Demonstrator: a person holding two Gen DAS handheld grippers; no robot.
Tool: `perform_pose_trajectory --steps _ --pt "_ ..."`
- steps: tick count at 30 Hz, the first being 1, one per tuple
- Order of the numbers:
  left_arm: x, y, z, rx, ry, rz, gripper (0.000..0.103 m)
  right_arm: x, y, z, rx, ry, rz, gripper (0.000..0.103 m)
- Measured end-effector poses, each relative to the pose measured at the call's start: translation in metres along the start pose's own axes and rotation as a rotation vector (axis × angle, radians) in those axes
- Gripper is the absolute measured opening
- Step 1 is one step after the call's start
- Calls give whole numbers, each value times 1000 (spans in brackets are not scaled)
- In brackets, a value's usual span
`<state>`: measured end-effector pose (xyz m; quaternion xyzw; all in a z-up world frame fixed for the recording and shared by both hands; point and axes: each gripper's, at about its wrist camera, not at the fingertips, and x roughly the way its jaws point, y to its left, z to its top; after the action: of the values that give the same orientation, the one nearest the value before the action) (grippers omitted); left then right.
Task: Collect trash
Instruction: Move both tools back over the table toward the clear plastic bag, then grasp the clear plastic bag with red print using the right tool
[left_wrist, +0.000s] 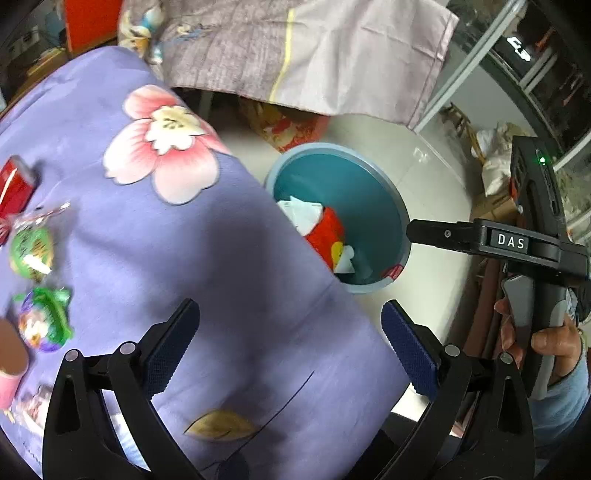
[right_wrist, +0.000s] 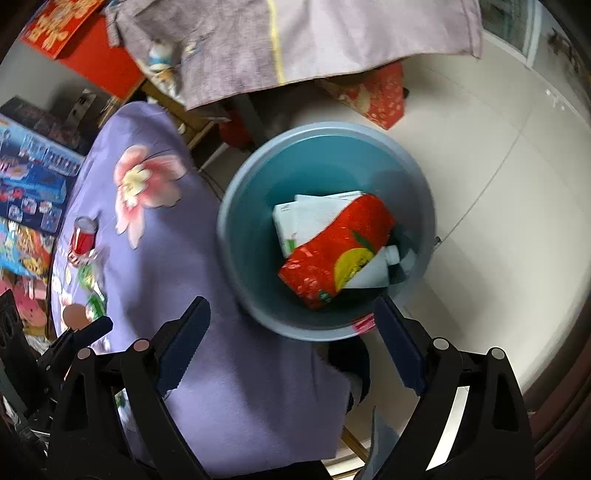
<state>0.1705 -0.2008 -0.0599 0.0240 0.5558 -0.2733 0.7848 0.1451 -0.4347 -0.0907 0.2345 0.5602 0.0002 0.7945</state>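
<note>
The blue bin (right_wrist: 236, 236) stands on the pale floor (right_wrist: 498, 206), just beside the edge of the bench, which is covered by a purple flowered cloth (left_wrist: 221, 258). All places here are given from this bin.

Inside the bin lies a red carton (right_wrist: 332, 254) with a yellow fruit print, on top of white papers (right_wrist: 306, 218). A small red-and-white scrap (right_wrist: 364, 324) sits at the near rim.

The right gripper (right_wrist: 291, 343) hangs above the near rim of the bin. Its fingers (right_wrist: 399, 350) stand wide apart and nothing is between them. No earlier picture is given, so only this wide state can be told.

The left gripper (left_wrist: 291, 343) is over the cloth, on the bench side of the bin. Its fingers (left_wrist: 171, 343) are also spread wide and hold nothing.

Well away from the bin, at the far side of the cloth, more trash remains: a red can (left_wrist: 16, 184), a green wrapper (left_wrist: 31, 251) and a green-and-purple wrapper (left_wrist: 44, 321). They are blurred, so their details cannot be told.

In the left wrist view, on the floor side of the bin, a hand (left_wrist: 546, 339) grips the handle of the other gripper, which reaches toward the bin rim.

Beyond the bin a grey-pink cloth (right_wrist: 332, 37) hangs over furniture.
</note>
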Motion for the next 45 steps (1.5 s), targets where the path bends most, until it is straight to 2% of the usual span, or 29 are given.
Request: perform_pose_trajectory --steps 11,20,30,37,45 --pt "-53 35 -47 -62 -83 20 99 -8 67 -31 -129 2 11 86" --pt "-92 85 -89 -168 -145 54 99 -1 133 -59 -252 36 25 86" --pt "-124 158 -149 -343 -183 111 99 34 231 -102 -448 145 59 86" --pt "-142 207 -186 -450 -206 142 99 64 279 -125 -556 211 44 86" --pt "-148 244 -208 -526 -220 138 99 103 322 -139 -660 269 -2 86"
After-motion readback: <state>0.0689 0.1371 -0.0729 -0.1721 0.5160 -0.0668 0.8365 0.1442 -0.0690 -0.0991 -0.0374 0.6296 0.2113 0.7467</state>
